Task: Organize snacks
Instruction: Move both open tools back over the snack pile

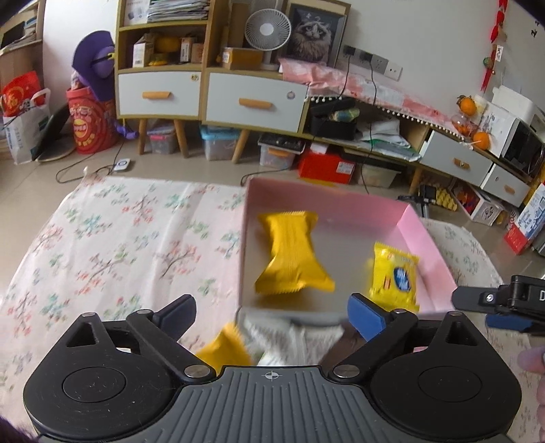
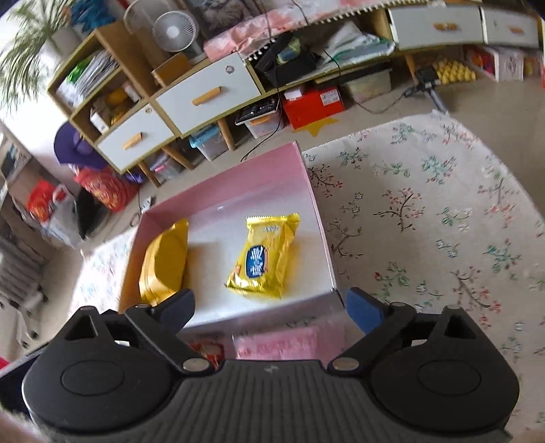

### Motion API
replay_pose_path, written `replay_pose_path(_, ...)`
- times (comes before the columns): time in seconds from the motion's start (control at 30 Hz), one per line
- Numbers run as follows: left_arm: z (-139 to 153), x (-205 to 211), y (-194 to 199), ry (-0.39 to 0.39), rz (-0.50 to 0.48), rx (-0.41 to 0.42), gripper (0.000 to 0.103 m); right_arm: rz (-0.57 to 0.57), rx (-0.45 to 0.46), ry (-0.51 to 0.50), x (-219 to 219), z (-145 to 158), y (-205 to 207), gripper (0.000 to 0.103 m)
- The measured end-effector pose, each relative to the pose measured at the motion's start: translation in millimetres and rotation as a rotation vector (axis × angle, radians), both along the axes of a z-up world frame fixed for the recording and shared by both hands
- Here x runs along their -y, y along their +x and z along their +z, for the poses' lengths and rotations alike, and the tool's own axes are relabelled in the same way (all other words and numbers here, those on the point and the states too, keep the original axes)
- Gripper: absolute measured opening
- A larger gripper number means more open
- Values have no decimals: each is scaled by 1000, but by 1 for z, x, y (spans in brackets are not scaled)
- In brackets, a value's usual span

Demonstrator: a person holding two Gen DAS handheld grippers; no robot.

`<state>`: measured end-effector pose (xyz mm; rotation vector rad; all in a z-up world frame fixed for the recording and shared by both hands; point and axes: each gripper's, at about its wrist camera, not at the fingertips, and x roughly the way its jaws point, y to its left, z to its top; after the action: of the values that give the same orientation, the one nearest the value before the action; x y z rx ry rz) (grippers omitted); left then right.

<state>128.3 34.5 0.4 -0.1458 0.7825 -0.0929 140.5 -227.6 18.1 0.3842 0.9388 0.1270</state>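
Nearest to me, the left tongs [image 1: 272, 311] stand spread wide with nothing pinched between them, and the right tongs [image 2: 270, 306] are spread just as wide and empty. In the left view the right tongs show at the right edge, beside a bit of the person's hand [image 1: 533, 361].

Just under the left tongs I see a blurred yellow packet [image 1: 226, 351] lying outside the box, next to some pale wrapping I cannot make out. Under the right tongs a pink wrapper [image 2: 282, 344] and something red sit on the tabletop, too blurred to name.

Beyond the fingertips is the pink box [image 1: 427, 238], open-topped with a pale floor. Two snacks lie inside it, apart from each other: a plain yellow packet [image 1: 293, 252] toward the left side, and a yellow packet with a blue label [image 1: 396, 276] toward the right side.

The box rests on a floral cloth [image 1: 129, 245] that covers the tabletop, pale with small branches and blossoms.

Farther off is a tiled floor with cables, storage tubs and a red shoebox [image 1: 327, 167]. Against the wall runs a wooden cabinet [image 1: 211, 98] with white drawers, a small white fan [image 1: 267, 32] and a framed cat picture on top.
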Motion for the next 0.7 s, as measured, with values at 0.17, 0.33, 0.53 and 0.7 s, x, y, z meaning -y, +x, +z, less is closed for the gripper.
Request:
replay_pose_path(0.17,-5,-15,-17,-5,31,-45,100,35,50,-88,-10,5,-19,102)
replay_pose_path(0.33,-11,-32,-38,-7,46,-62,101,51,80,-149,-14,3,-36,103)
replay_pose_path(0.53,-25,-46,-60,10,41,-64,102,58,84,-196,-15,-3,-54,103)
replay_pose_path(0.7,-40,-54,-77,61,-15,-47,102,140,138,-251,-19,-7,-70,103)
